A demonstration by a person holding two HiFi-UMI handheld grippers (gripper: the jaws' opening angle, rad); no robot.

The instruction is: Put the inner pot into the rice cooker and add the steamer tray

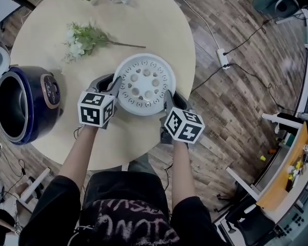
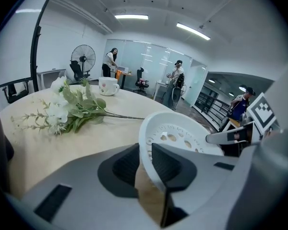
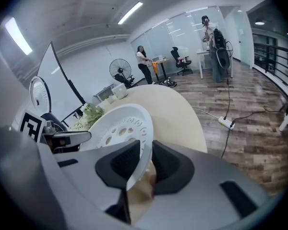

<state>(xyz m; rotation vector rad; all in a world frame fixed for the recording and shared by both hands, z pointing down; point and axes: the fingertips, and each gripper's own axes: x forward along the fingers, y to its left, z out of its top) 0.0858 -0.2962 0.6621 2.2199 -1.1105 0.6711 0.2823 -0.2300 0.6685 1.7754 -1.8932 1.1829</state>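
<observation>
Our left gripper (image 1: 114, 87) and right gripper (image 1: 169, 99) each have their jaws nearly closed on opposite rims of the white steamer tray (image 1: 143, 83), mid-tabletop (image 1: 159, 29), right of the rice cooker (image 1: 25, 104).

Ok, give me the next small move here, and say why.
Probably lift the steamer tray straight up, kept level. The left gripper and right gripper each clamp its rim on opposite sides, it seems to rest on the table, and the open rice cooker stands to the person's left.
</observation>
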